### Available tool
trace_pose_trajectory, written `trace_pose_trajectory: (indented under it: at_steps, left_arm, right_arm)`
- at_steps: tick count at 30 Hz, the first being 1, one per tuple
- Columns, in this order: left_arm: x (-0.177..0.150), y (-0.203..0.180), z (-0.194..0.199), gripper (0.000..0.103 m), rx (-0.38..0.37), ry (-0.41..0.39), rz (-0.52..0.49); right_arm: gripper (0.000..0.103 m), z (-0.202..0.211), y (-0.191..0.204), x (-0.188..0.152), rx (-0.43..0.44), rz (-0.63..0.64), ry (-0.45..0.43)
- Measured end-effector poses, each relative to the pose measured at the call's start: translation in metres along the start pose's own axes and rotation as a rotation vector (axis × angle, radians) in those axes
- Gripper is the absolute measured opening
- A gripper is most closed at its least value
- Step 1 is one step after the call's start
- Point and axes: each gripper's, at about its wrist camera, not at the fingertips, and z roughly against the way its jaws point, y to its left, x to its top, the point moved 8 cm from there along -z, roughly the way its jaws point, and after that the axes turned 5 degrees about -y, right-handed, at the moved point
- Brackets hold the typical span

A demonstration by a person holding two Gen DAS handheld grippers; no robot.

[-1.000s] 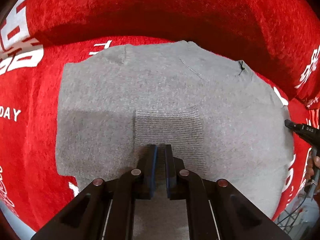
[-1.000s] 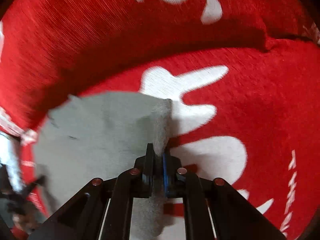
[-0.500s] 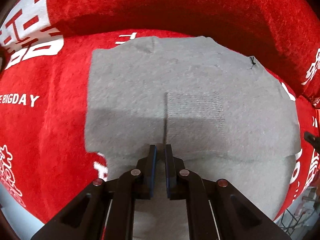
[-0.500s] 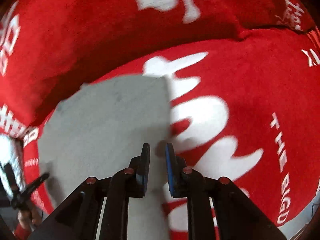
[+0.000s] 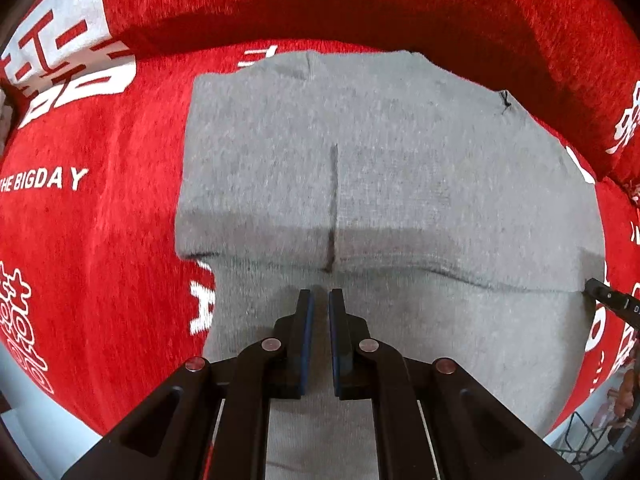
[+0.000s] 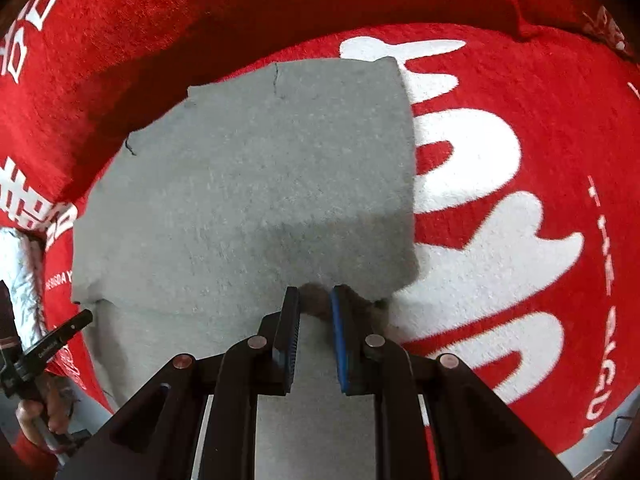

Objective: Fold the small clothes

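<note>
A grey knit garment (image 5: 384, 168) lies flat on a red sofa seat, its upper part folded down over the lower part with the fold edge running across. It also shows in the right wrist view (image 6: 256, 184). My left gripper (image 5: 319, 300) hovers over the lower part, just below the fold edge, its jaws a narrow gap apart and empty. My right gripper (image 6: 314, 296) is open and empty above the garment's right corner. The left gripper's tip (image 6: 72, 326) shows at the left edge of the right wrist view.
The red sofa cover (image 5: 100, 240) carries white lettering. The sofa backrest (image 5: 360, 8) rises right behind the garment. A pale floor strip (image 5: 36, 424) shows past the seat's front edge. A person's hand (image 6: 36, 412) holds the left gripper handle.
Both grippers have let go of the garment and drawn back toward the seat's front. The grey cloth they held now lies flat and folded. The right gripper's jaws have opened wider.
</note>
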Motion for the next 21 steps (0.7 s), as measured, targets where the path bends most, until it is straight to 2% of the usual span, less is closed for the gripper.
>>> trace_pose_trajectory:
  at_steps: [2, 3, 4, 13, 18, 20, 21]
  left_arm:
    - [-0.003, 0.0, 0.0, 0.009, 0.005, 0.005, -0.004]
    - [-0.003, 0.0, 0.001, 0.009, 0.007, 0.004, -0.007]
    - [-0.003, -0.001, 0.002, 0.009, 0.009, 0.002, -0.011]
    - [-0.009, -0.011, 0.007, 0.009, 0.045, -0.001, -0.062]
    - [-0.014, -0.015, 0.011, 0.009, 0.084, 0.006, -0.067]
    - [-0.015, -0.015, 0.013, 0.009, 0.078, -0.007, -0.053]
    - [-0.015, -0.015, 0.015, 0.014, 0.071, -0.015, -0.042]
  right_arm:
    - [0.025, 0.002, -0.001, -0.004, -0.007, -0.003, 0.018]
    - [0.034, 0.004, -0.003, -0.006, -0.009, -0.01, 0.022]
    - [0.039, 0.008, -0.004, -0.008, -0.001, -0.026, 0.018]
    - [0.042, 0.02, 0.003, -0.024, 0.046, -0.066, 0.027]
    - [0.046, 0.022, 0.011, -0.029, 0.065, -0.068, 0.03]
    - [0.046, 0.022, 0.015, -0.031, 0.072, -0.068, 0.032]
    - [0.05, 0.022, 0.017, -0.032, 0.077, -0.068, 0.032]
